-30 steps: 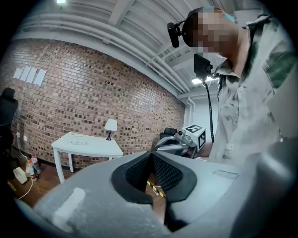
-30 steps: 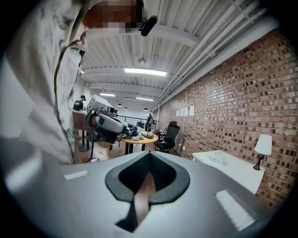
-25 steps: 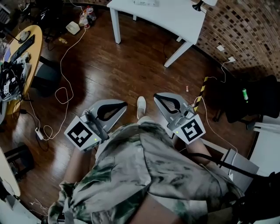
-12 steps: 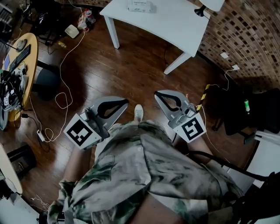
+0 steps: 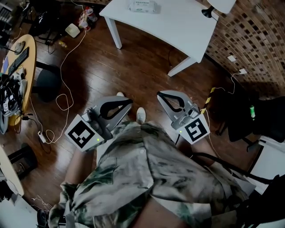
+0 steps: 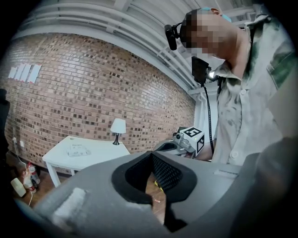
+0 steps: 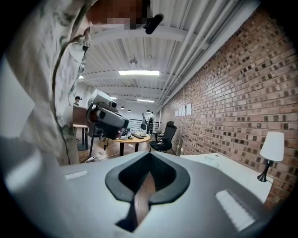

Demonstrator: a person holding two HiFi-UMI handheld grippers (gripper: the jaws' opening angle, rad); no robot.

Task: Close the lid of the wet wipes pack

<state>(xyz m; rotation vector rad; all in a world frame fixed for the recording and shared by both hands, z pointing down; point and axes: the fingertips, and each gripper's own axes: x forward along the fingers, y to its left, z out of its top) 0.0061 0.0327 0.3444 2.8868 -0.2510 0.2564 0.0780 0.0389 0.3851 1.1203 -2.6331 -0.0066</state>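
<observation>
The pack (image 5: 143, 6) lay on the white table (image 5: 180, 26), well apart from both grippers. The left gripper (image 5: 128, 103) and right gripper (image 5: 159, 95) hung close to the person (image 5: 147, 178), each with jaw tips together on nothing.

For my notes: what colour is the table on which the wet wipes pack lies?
White. The table shows best in the head view, at the top.
</observation>
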